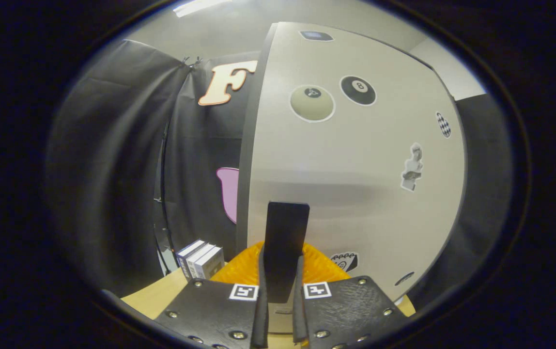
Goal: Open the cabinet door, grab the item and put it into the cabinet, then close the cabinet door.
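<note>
The cabinet door (355, 169) is a pale grey panel with several stickers, standing close ahead of me. A flat black handle (286, 223) sticks out from its lower part. My gripper (284, 271) is shut on that handle, with one finger pressed on each side of it. The dark left edge (250, 145) of the cabinet runs upward beside the handle. I cannot tell whether the door is ajar. The cabinet's inside is hidden.
Three small boxes (200, 261) stand upright on the light wooden table (162, 295), left of the fingers and beside the cabinet. Black cloth walls (113, 169) hang to the left and behind. A white wall (457, 77) rises past the cabinet's top right corner.
</note>
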Tool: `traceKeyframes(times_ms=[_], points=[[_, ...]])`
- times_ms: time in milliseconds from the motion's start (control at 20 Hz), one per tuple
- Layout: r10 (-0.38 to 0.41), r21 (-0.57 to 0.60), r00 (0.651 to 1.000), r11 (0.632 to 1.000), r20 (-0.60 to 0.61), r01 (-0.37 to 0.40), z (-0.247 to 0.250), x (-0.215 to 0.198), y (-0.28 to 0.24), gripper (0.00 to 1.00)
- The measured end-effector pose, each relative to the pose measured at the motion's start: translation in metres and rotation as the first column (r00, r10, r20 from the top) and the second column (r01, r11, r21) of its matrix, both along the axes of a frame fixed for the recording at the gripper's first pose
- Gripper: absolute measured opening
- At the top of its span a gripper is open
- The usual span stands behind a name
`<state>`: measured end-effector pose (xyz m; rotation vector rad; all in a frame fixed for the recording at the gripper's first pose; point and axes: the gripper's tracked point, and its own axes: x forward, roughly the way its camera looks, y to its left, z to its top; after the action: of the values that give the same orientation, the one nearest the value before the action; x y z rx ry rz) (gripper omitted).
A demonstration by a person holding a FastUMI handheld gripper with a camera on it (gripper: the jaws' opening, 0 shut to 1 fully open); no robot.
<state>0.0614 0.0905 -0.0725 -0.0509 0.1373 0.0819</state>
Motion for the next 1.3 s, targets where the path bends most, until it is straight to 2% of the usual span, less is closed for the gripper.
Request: traceKeyframes(times_ms=[50, 750, 1300], points=[[0.005, 0.012, 1.0, 1.0, -0.001, -0.005, -0.006, -0.002, 0.003, 0.06], [0.035, -0.001, 0.999, 0.999, -0.035, -0.035, 0.004, -0.045, -0.013, 0.06], [-0.069, 0.019, 0.996, 0.997, -0.063, 0.07, 0.003, -0.075, -0.043, 0.05]])
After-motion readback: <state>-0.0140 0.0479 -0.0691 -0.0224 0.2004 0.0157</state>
